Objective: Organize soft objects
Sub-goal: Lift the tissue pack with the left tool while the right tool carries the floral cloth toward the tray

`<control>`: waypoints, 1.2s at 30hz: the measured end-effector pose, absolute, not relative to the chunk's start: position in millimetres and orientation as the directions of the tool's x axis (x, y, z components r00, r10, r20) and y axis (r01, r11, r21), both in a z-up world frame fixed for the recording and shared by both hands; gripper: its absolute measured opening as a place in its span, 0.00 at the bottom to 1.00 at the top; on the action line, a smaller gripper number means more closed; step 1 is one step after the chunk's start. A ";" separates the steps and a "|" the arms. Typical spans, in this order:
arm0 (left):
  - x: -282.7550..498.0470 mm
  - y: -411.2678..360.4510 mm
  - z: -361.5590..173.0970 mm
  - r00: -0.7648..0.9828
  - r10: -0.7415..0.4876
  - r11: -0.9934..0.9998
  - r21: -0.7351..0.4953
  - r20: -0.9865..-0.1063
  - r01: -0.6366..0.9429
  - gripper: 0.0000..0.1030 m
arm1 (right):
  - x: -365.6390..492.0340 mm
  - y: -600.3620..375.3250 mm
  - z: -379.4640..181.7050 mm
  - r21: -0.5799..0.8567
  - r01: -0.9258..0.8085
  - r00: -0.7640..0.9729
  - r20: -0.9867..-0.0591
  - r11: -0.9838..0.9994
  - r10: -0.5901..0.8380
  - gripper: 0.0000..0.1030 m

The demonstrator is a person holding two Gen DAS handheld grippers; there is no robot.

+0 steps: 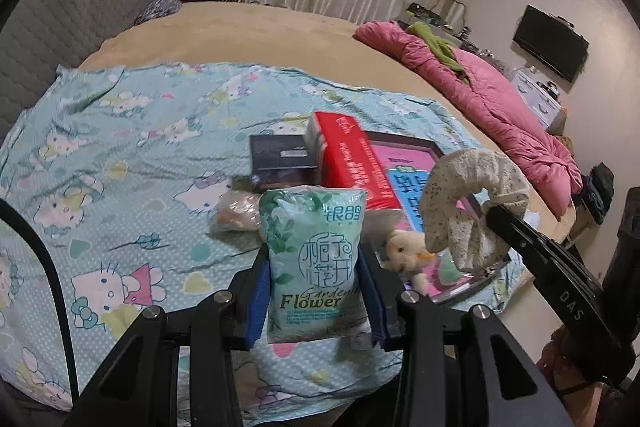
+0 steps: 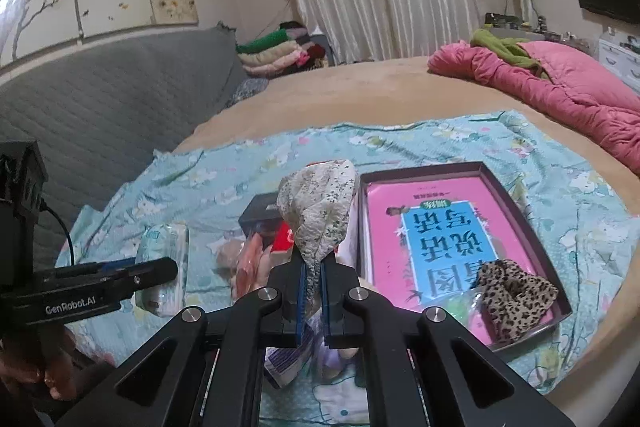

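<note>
Both grippers tilted down over the bed. My left gripper is narrowed onto a tissue pack, blue pads pressing its two sides; pack stands upright between my fingers, lifted clear of the sheet. My right gripper is pinched nearly closed on the gathered end of a floral cloth, which puffs up and forward past the tips. Below: red pack, dark box, plush toy. Tray to the right holds a pink book and a leopard scrunchie.
</note>
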State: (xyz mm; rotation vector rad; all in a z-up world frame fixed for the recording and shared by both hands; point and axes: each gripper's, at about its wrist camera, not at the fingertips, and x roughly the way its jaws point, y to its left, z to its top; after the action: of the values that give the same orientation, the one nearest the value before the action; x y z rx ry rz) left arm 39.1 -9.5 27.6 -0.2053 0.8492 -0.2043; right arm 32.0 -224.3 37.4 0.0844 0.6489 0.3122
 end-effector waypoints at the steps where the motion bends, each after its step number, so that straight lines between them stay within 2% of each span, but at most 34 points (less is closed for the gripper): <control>1: 38.2 -13.6 31.1 0.645 -0.263 0.961 -0.256 -0.718 0.107 0.40 | 31.2 -226.2 38.8 0.178 -0.257 0.755 -0.577 0.950 0.312 0.06; 19: 28.0 -85.9 73.4 0.671 -0.277 0.960 -0.165 -0.688 0.226 0.40 | 13.5 -276.7 66.8 0.236 -0.192 0.824 -0.489 0.953 0.287 0.06; 36: 46.2 -143.0 81.0 0.660 -0.281 0.951 -0.107 -0.696 0.291 0.40 | 7.8 -332.4 73.5 0.302 -0.084 0.873 -0.437 0.950 0.216 0.06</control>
State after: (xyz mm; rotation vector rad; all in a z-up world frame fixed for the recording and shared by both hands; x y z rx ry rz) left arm 46.2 -143.0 81.0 0.0139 0.7854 -0.3238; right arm 7.8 -332.4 73.5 0.2800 0.4856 0.1588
